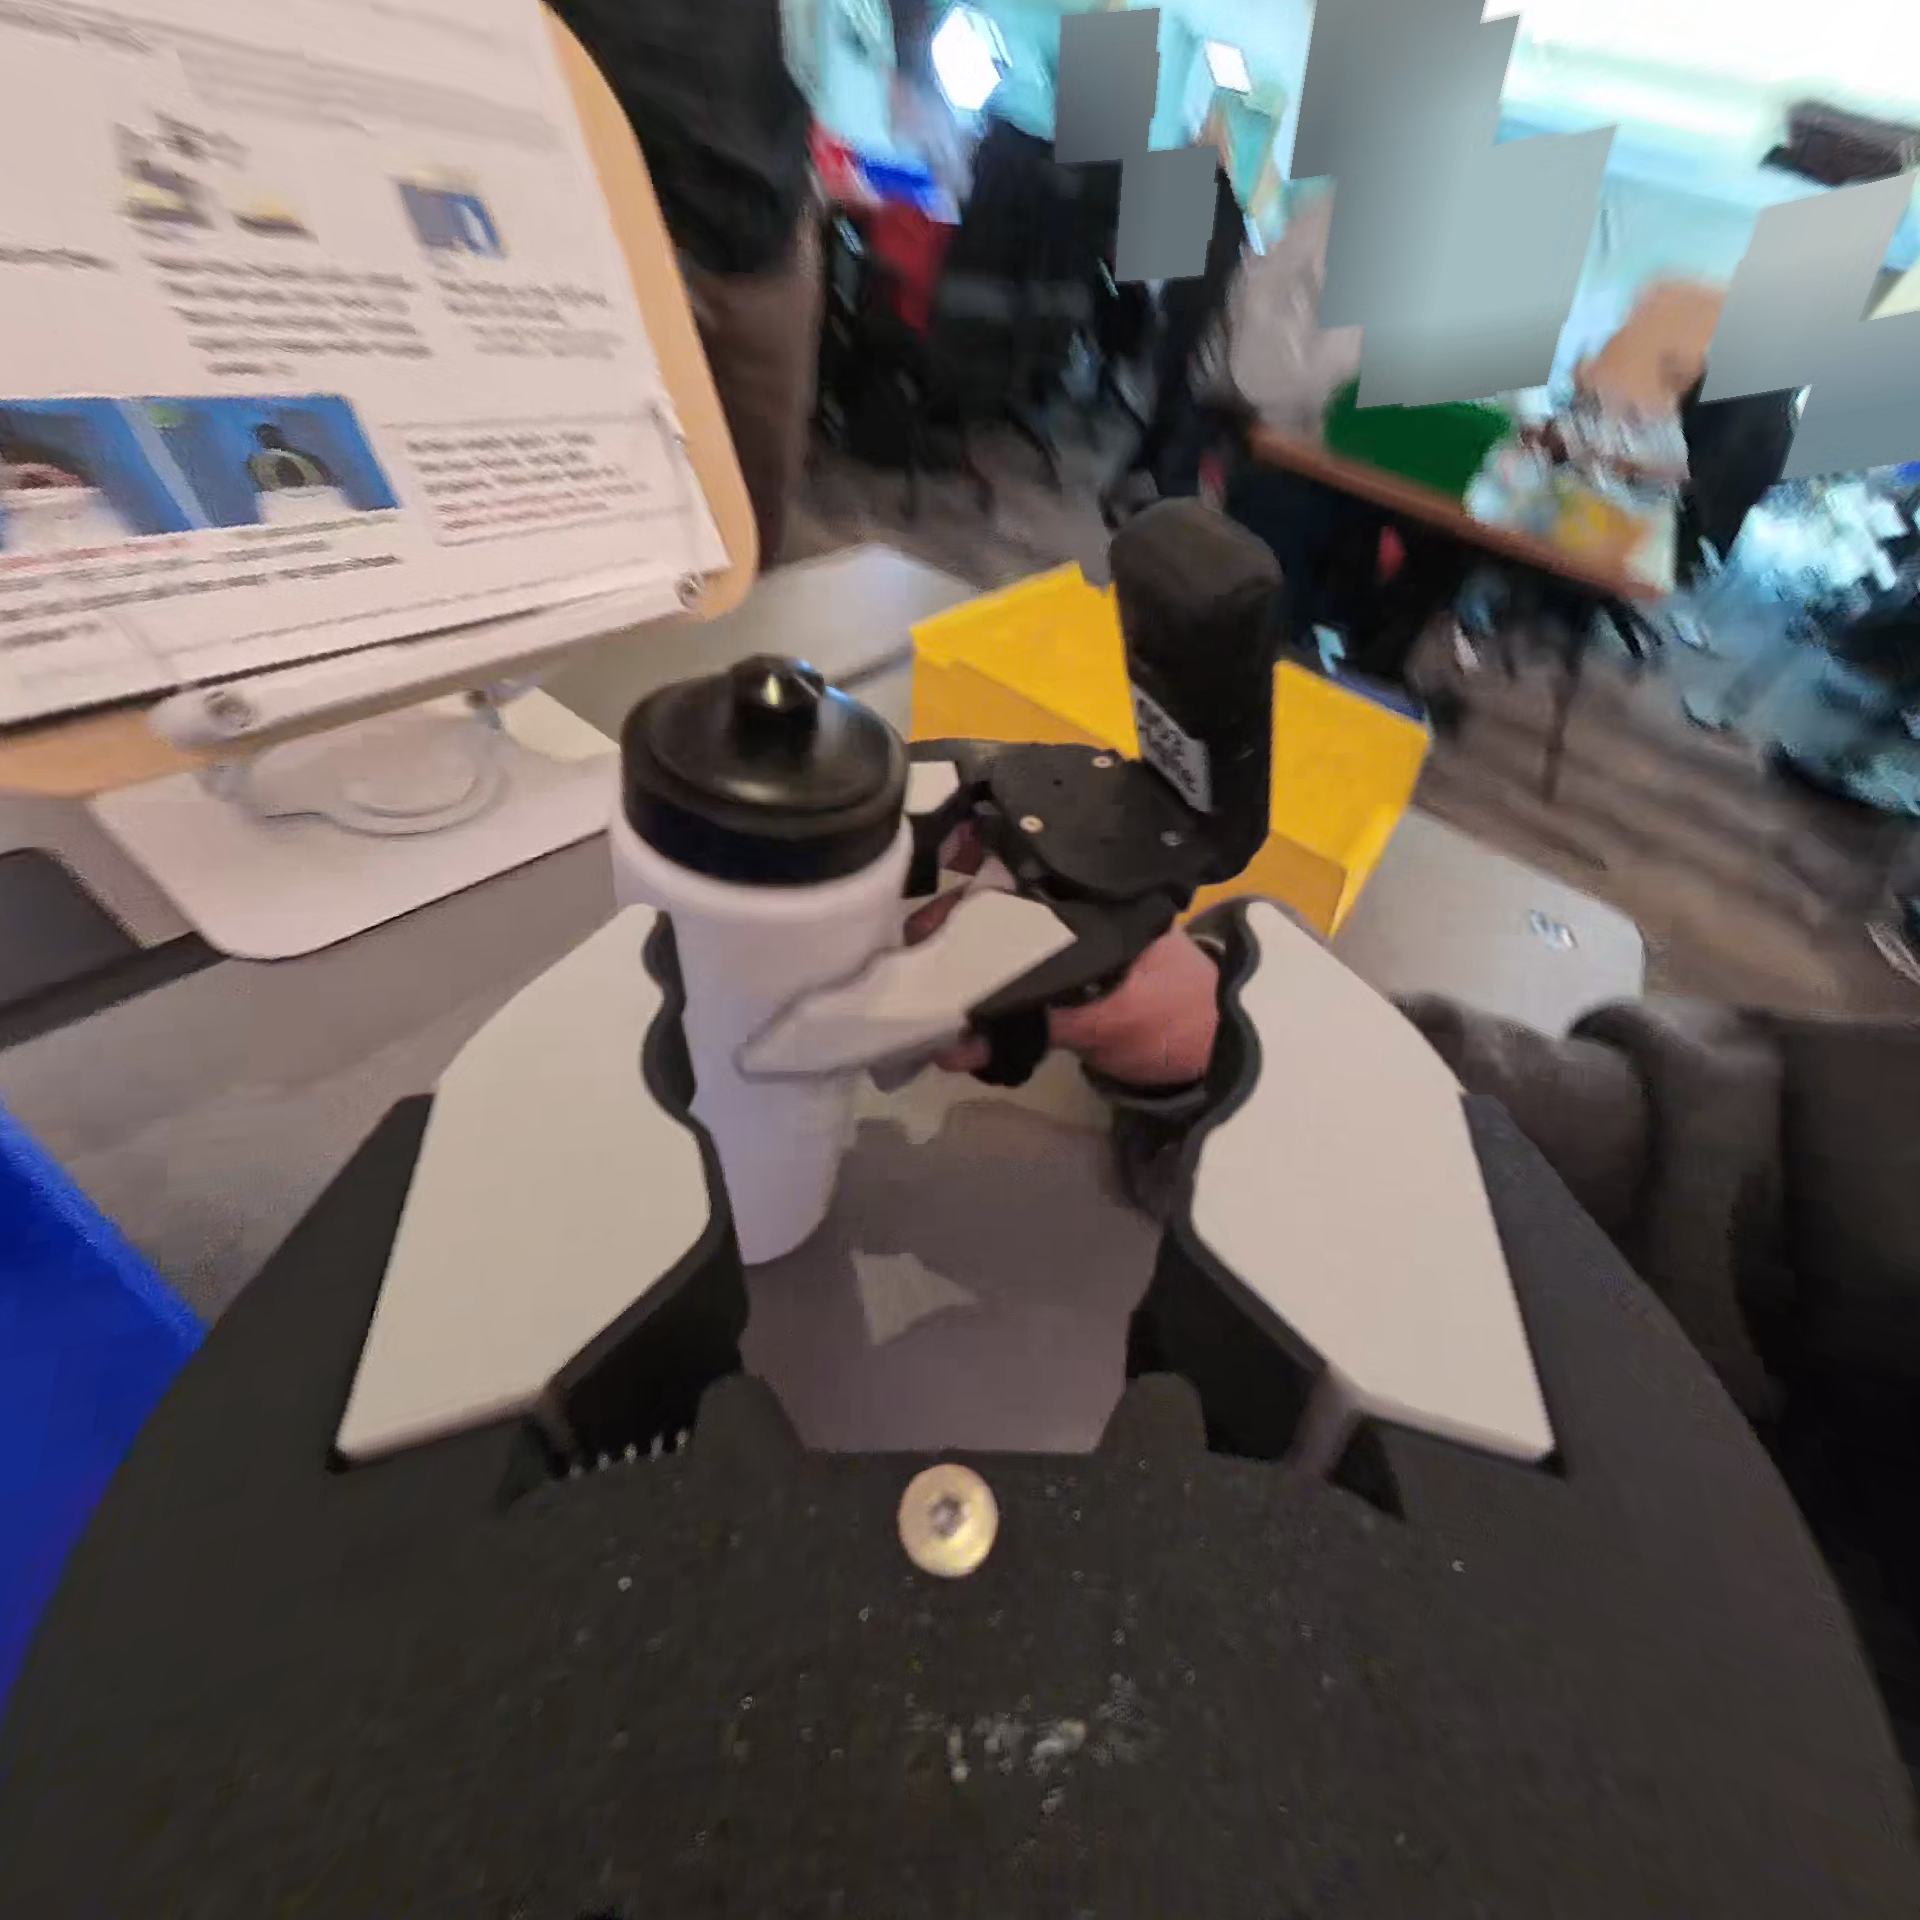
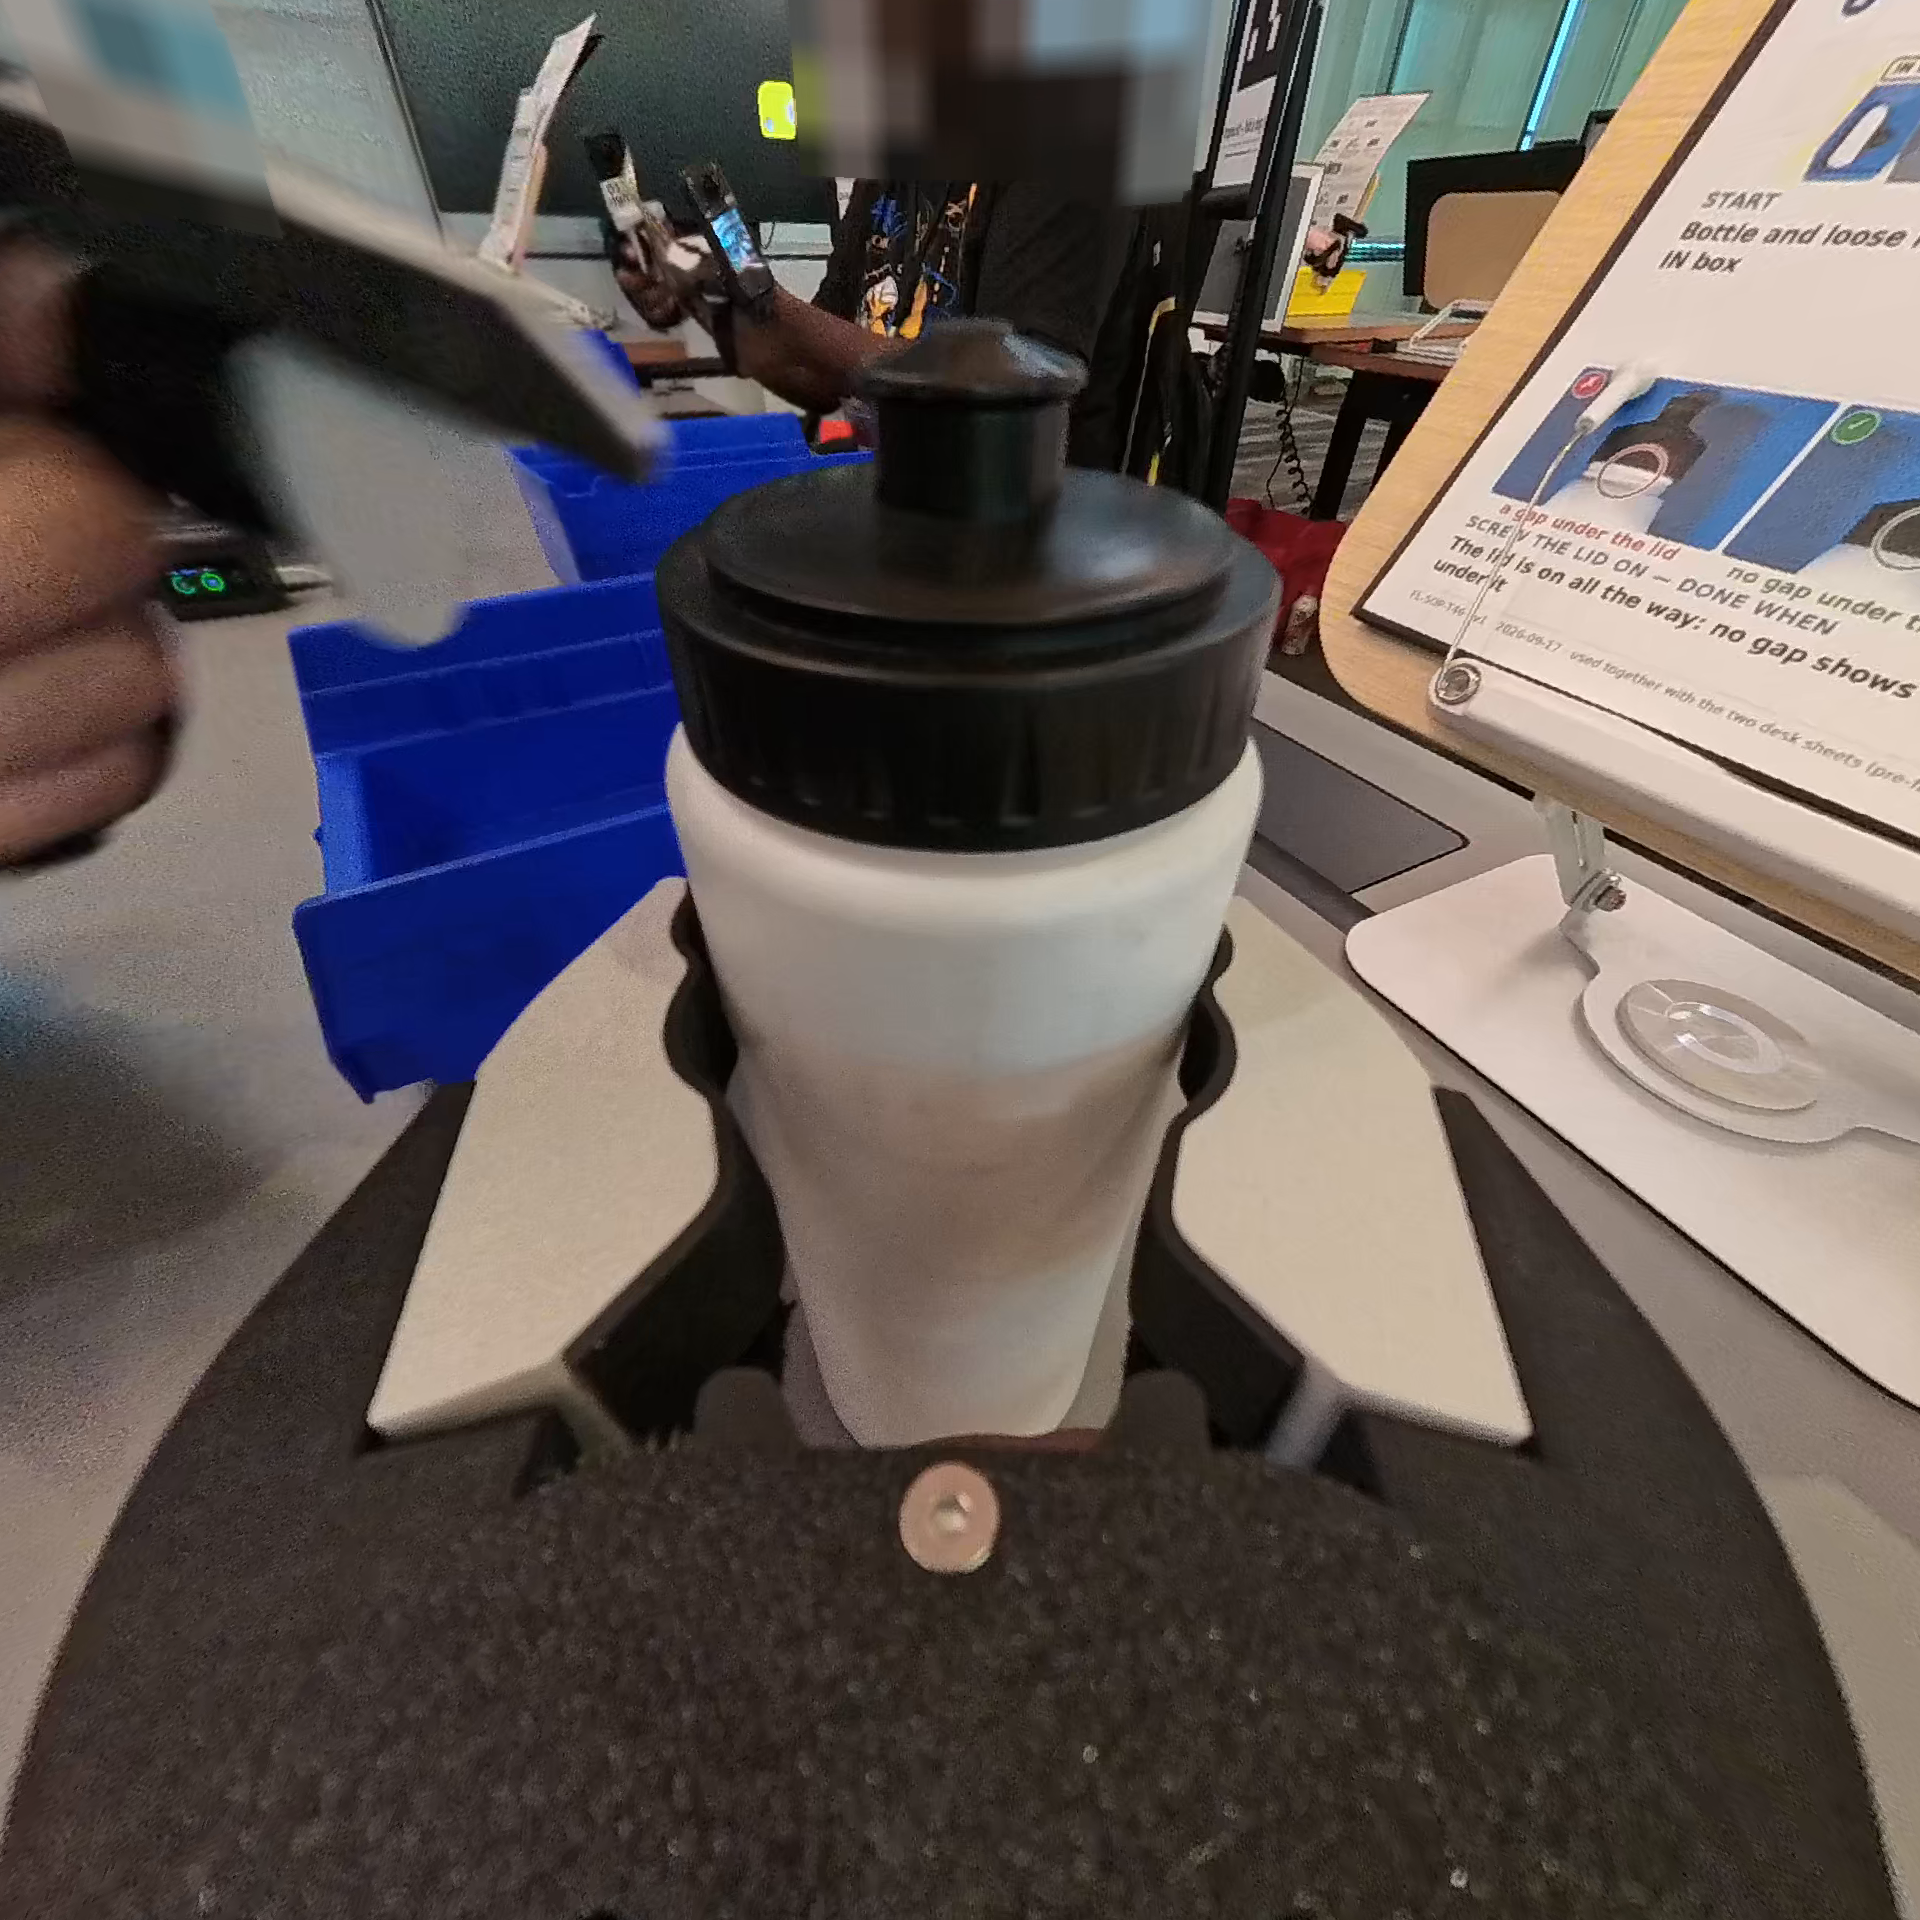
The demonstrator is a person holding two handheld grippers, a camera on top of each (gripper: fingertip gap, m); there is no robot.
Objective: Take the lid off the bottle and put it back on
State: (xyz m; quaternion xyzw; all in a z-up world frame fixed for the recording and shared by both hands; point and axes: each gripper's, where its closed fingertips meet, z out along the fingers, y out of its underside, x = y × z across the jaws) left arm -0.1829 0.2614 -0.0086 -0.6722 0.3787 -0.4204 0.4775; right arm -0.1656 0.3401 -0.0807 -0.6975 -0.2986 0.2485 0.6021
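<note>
Right gripper [image 2: 961, 1122]: we have it clamped around the body of the white plastic bottle [image 2: 966, 1039], one finger on each side, below the shoulder. Bottle stands upright, long axis vertical, seen dead centre in the right wrist view. Whether its base sits on the grey bench [image 2: 135, 1195] or is lifted off it, we can't tell from either view.

Black ribbed screw lid [image 2: 966, 665] with its pull spout is on the bottle, right above our right-hand grip. No gap visible under the lid rim from this side, so we judge it seated.

Left gripper [image 1: 951, 1049]: spread wide, nothing between the fingers. In the left wrist view its left finger [image 1: 561, 1174] is just beside the bottle body, and the bottle sits left of that gripper's centre line. The lid is up and forward of it, well above the fingertips. In the right wrist view it shows blurred at upper left, near lid height but apart from the lid.

Key relation: the lid axis is vertical and the free left gripper is the one nearer to it, so we expect the left to come across the lid's ribbed rim while the right holds the body.

Farther back: blue plastic bins [image 2: 499, 790] on the left, a printed instruction board on a stand [image 2: 1662, 582] on the right.
</note>
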